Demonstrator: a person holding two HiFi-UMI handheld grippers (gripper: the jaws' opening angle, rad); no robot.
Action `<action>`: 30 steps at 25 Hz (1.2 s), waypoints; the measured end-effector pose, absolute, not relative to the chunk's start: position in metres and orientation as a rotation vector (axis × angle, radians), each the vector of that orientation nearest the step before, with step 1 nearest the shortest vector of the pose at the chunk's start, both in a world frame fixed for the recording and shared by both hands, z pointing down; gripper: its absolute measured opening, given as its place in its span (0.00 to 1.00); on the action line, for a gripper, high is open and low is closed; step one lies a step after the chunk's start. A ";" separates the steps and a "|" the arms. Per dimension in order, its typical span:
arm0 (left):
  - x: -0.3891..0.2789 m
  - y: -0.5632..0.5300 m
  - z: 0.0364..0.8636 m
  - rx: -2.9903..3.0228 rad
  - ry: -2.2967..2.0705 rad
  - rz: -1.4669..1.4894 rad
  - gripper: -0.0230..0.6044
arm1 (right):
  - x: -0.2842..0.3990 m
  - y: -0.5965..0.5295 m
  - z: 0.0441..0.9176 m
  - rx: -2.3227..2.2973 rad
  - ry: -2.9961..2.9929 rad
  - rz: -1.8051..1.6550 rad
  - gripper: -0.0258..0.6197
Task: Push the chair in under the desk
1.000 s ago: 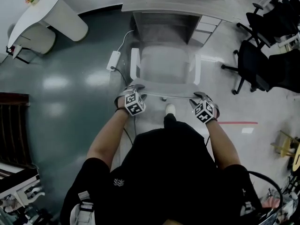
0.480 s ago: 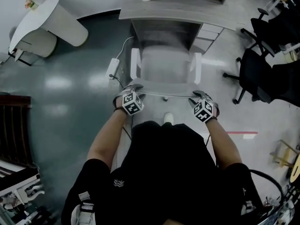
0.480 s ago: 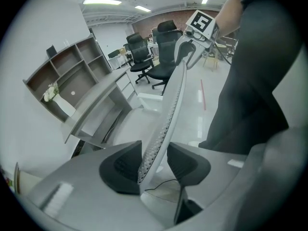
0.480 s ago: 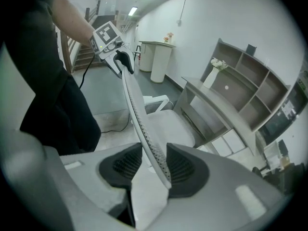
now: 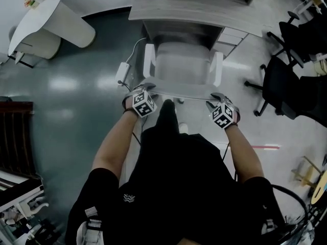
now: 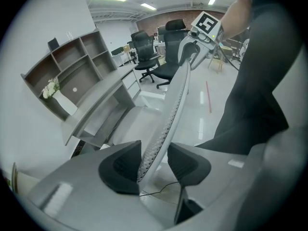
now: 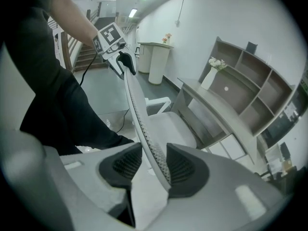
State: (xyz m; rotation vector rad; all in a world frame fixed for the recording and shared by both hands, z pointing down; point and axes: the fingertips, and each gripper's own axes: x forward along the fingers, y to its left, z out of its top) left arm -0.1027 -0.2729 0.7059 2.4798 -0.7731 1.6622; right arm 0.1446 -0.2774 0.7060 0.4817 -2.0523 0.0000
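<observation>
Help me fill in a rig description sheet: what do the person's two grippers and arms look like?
The left gripper and the right gripper each have a pale grey moulded body and two dark, rounded, ribbed pads. On each sits a cube with black-and-white square markers. The person wears a black short-sleeved top; the forearms are bare.
</observation>
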 end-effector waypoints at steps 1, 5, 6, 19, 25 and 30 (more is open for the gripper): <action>-0.104 -0.279 0.706 2.484 -0.768 1.661 0.32 | 0.144 -0.284 0.707 0.478 -2.053 -0.002 0.29; -0.107 -0.306 0.706 2.506 -0.749 1.660 0.32 | 0.141 -0.309 0.707 0.496 -2.055 0.015 0.29; -0.108 -0.314 0.706 2.507 -0.747 1.663 0.32 | 0.139 -0.316 0.707 0.502 -2.055 0.021 0.29; -0.124 -0.394 0.708 2.499 -0.719 1.653 0.32 | 0.122 -0.392 0.708 0.484 -2.045 0.051 0.29; -0.133 -0.428 0.706 2.494 -0.718 1.660 0.32 | 0.113 -0.423 0.706 0.473 -2.041 0.055 0.29; -0.141 -0.450 0.704 2.499 -0.702 1.654 0.32 | 0.105 -0.445 0.705 0.471 -2.036 0.060 0.29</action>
